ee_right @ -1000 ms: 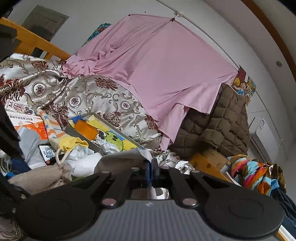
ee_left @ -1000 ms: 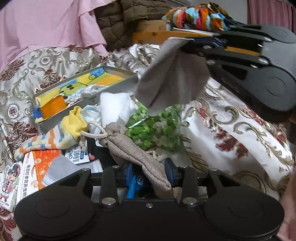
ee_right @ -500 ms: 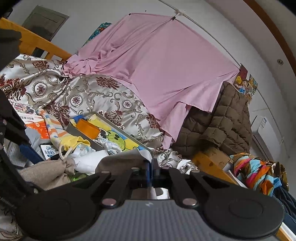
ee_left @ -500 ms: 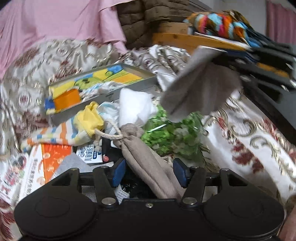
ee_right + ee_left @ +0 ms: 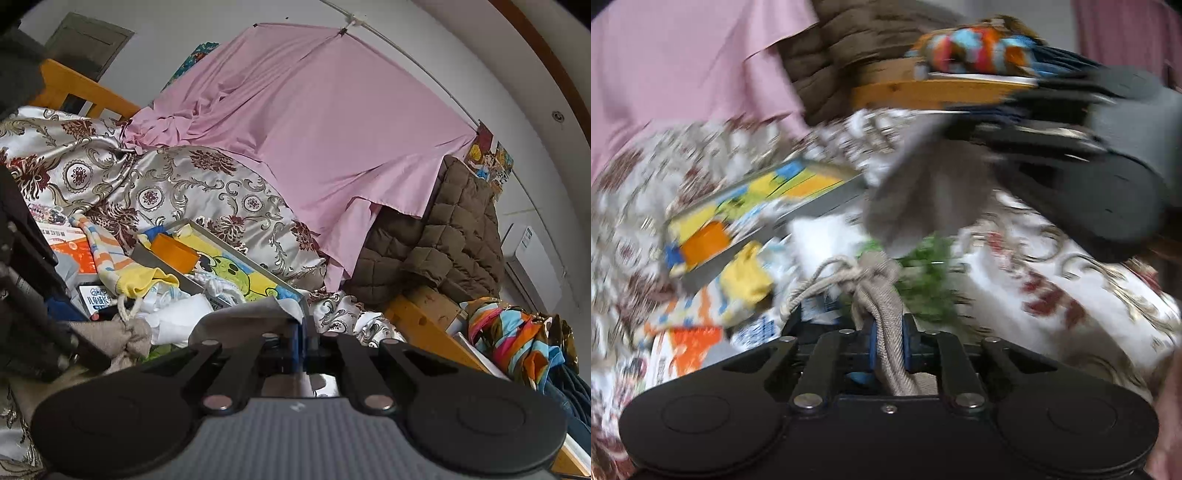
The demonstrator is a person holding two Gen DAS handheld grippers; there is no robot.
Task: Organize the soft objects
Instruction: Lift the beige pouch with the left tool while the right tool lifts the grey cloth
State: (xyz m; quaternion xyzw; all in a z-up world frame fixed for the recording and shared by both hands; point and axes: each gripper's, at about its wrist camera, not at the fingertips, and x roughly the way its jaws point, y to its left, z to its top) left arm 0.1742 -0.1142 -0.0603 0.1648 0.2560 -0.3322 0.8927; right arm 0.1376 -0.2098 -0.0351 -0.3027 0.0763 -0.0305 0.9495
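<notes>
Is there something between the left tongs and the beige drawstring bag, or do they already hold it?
Nothing visible stands between them. The left tongs have just been closing, and their blue pads now press on the neck of the beige drawstring bag. The right tongs hold a grey cloth apart.

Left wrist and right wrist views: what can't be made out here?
- Left wrist view: motion blur smears the printed packets and tray; print unreadable.
- Burlap drawstring pouch: its lower end is hidden behind the left gripper, whose jaws have just been closing on it.
- Grey cloth: the right gripper body hides most of it in the right wrist view.
</notes>
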